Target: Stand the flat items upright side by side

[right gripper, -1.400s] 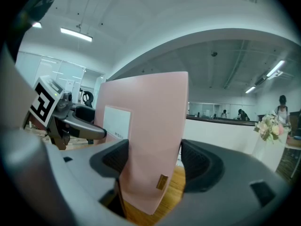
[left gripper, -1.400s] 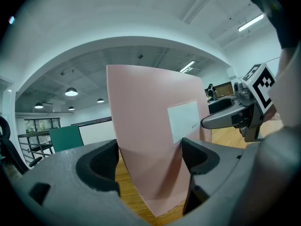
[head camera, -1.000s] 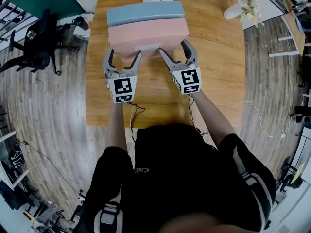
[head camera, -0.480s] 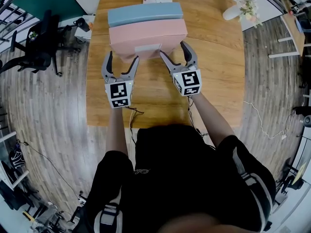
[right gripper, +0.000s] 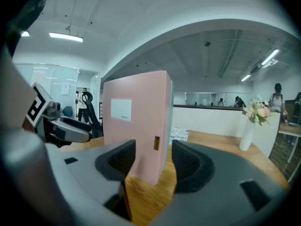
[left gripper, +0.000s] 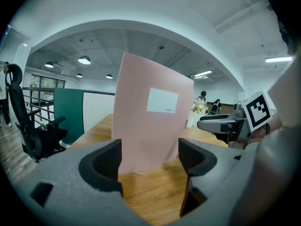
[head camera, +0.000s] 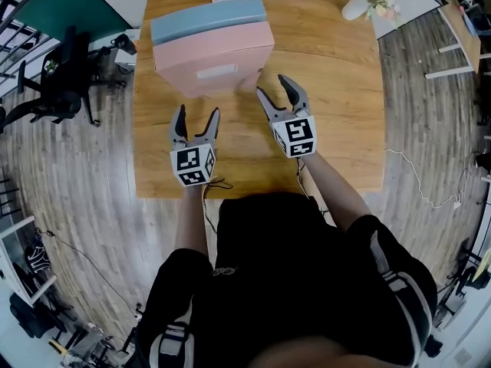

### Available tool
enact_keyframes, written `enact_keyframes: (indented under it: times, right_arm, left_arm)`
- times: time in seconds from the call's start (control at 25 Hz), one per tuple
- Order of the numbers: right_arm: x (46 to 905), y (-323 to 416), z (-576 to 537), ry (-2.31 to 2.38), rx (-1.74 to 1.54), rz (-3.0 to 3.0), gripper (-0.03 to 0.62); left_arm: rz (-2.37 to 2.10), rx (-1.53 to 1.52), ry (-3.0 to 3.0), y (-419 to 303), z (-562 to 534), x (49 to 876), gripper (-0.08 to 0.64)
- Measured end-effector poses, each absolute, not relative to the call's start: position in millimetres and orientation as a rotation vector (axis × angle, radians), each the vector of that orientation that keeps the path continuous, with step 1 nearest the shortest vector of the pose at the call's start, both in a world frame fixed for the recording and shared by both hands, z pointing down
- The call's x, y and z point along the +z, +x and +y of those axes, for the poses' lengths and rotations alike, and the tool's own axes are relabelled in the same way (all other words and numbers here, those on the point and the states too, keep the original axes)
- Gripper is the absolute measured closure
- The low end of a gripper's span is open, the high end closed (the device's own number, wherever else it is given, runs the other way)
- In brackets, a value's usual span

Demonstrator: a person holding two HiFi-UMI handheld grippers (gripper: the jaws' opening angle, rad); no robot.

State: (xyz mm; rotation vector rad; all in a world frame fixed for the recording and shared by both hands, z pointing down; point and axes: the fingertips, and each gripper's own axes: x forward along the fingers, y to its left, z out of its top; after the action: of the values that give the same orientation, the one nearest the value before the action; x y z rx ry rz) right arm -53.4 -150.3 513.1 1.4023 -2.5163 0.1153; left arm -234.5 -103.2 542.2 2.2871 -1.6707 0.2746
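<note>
Pink flat rectangular file box (head camera: 215, 60) stands upright on the wooden table (head camera: 337, 129), blue flat file box (head camera: 207, 18) tight behind it, so the job looks basically done. Left gripper (head camera: 196, 117) and right gripper (head camera: 273, 89) sit just in front of the pink one, touching nothing; jaws apart, both just been narrowing, nothing between them, presumably because the pair stands by itself.

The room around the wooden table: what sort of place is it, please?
Most likely an open-plan office or lab workspace. A black office chair stands beside the wooden table, strip lights run along the ceiling, and what look like glass partitions close off rooms behind.
</note>
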Motion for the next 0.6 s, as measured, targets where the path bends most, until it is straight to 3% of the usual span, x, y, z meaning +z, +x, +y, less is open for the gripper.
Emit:
enact_keyframes:
  times: [0.16,0.4,0.52,0.6]
  right_arm:
    - [521,-36,-136,1.398,0.147,-2.479,0.438]
    - [541,-1,-116,1.388,0.2,-2.4,0.582]
    - [545,13,-103,1.362,0.216,-2.385,0.586]
    - [550,24,-92,1.338,0.221,-2.361,0.586]
  left_arm:
    - [-1.585,0.325,2.306,-193,-92,552,0.253]
    - [-1.568,0.374,2.324,-147,-88,555,0.46]
    - [-1.557,0.4,2.336,-125,-85,557,0.559]
    - [-1.518,0.41,2.345,-104,-80,559,0.563]
